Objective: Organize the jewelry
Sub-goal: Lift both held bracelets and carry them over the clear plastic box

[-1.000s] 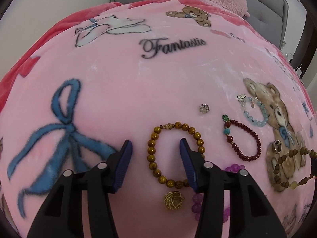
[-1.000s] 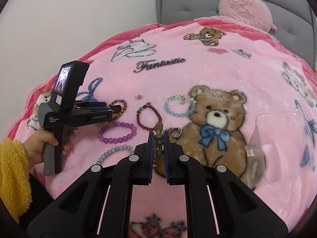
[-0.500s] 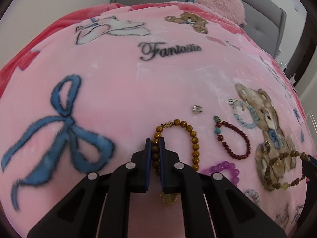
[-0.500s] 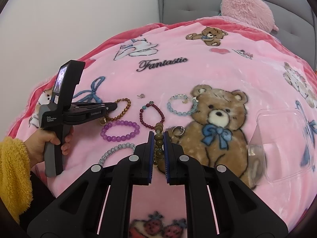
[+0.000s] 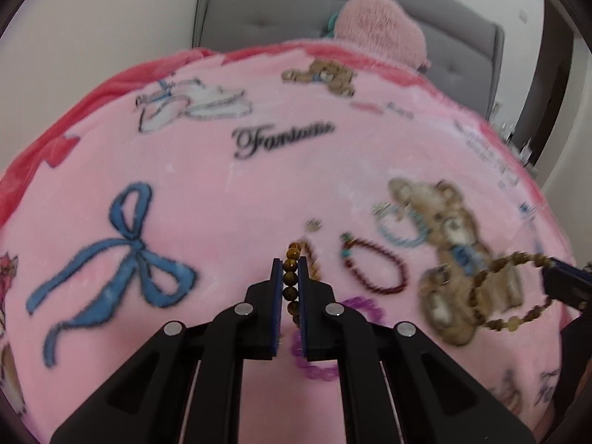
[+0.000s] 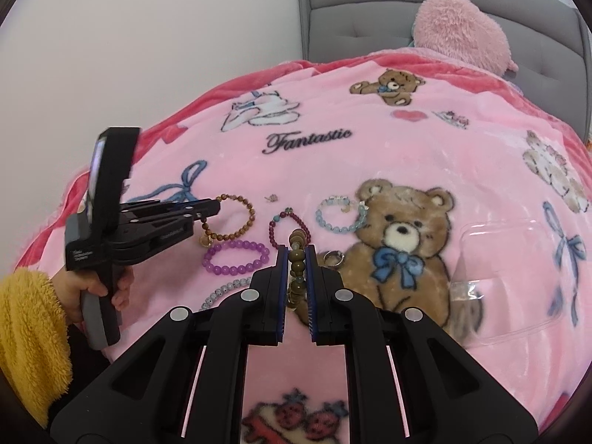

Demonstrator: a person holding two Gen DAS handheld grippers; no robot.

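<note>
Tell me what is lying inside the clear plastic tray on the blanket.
Nothing shows inside the clear plastic tray: only the pink blanket and its printed blue bow show through. Its near edge is blurred, so something very small could be missed.

Six bead bracelets in all — a brown one (image 6: 236,218), a purple one (image 6: 236,257), a dark red one (image 6: 290,227), a pale blue one (image 6: 338,214), a whitish one (image 6: 224,292) and an olive-brown one (image 6: 298,259). One ring (image 6: 334,258), one tiny charm (image 6: 272,197). One clear plastic tray (image 6: 518,281) — one pink plush pillow (image 6: 462,33). Two tongs: left tongs (image 6: 207,209), right tongs (image 6: 297,259).
</note>
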